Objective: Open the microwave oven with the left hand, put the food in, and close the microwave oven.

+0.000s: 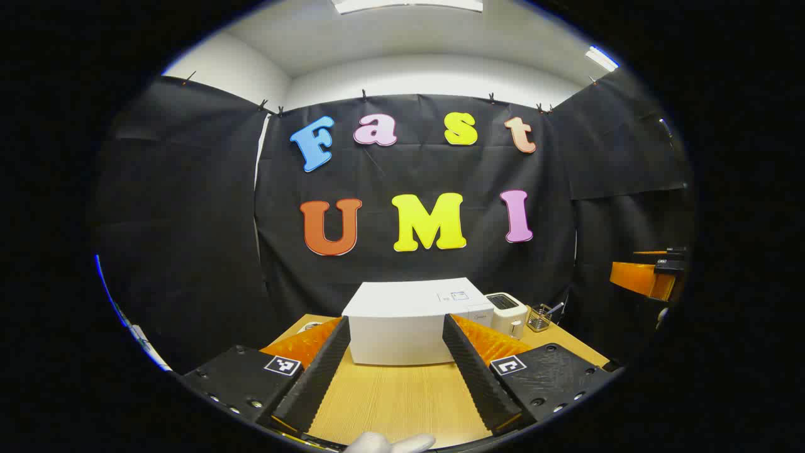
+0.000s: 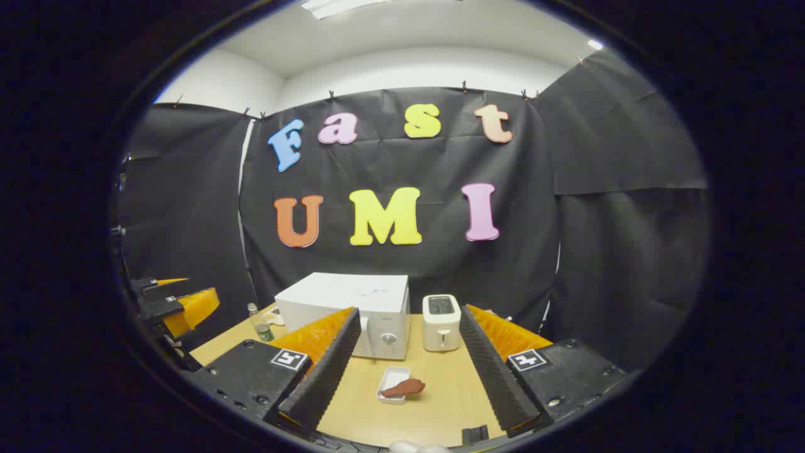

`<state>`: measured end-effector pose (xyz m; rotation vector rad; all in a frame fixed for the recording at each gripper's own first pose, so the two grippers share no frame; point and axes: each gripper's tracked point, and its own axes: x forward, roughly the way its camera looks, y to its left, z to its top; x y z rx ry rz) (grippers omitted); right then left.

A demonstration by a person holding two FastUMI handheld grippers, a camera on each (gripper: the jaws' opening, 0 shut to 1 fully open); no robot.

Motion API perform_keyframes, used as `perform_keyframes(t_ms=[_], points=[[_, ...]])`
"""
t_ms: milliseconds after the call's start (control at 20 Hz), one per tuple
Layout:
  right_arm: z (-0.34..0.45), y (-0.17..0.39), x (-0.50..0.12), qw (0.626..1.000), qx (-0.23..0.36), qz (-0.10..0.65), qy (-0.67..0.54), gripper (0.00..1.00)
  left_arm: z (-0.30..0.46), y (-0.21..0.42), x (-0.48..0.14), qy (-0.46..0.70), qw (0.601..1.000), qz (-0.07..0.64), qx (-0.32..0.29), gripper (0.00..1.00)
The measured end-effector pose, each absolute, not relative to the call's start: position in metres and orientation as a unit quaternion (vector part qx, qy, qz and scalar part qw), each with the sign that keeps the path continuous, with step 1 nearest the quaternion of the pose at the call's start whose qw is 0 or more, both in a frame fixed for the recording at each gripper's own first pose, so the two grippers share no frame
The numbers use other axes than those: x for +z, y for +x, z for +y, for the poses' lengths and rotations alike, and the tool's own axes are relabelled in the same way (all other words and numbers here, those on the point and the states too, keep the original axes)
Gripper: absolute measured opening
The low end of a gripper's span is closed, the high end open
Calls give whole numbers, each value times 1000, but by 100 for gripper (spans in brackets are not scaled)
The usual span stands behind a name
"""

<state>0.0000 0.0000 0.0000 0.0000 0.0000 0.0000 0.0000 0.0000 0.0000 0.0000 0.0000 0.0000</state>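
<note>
Two grippers hang above a wooden counter (image 1: 402, 402), each with its jaws spread wide and nothing between them. From the left gripper view, the left gripper (image 1: 396, 377) looks straight at the white microwave oven (image 1: 409, 321), which stands at the back of the counter against the black cloth wall, seen from its side and top so the door is not readable there. To the right of the oven sits a white toaster (image 1: 508, 313), and further right a small wire holder (image 1: 539, 318) with utensils in it. A bit of a white-gloved hand (image 1: 387, 443) shows at the bottom edge. Far off at the right edge is the other gripper, seen side-on.

The right gripper view adds what the first lacks. Between the fingers of the right gripper (image 2: 405, 390) lies a small white tray (image 2: 391, 381) on the bare counter, in front of the microwave oven and well apart from it, with the food (image 2: 404, 387), a reddish-brown piece, lying across its near end and hanging over the rim. The oven's front shows a round knob, and its door looks closed. A small green-labelled bottle (image 2: 258, 324) stands left of the oven.
</note>
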Motion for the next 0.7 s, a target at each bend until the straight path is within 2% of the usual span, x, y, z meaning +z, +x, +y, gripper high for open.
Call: perform_keyframes(t_ms=[50, 100, 150, 700], points=[[0, 3, 1, 1000, -1, -1, -2, 100, -1, 3, -1, -1, 1000, 0, -2, 94], [1, 6, 3, 1000, -1, -2, -3, 95, -3, 5, -2, -4, 1000, -1, -3, 94], [1, 15, 5, 1000, -1, -3, -2, 100, -4, 8, -2, -6, 1000, -2, -4, 94], [-38, 37, 21, 1000, -18, 3, -1, 100, -55, 84, -54, 2, 1000, 6, -29, 94]])
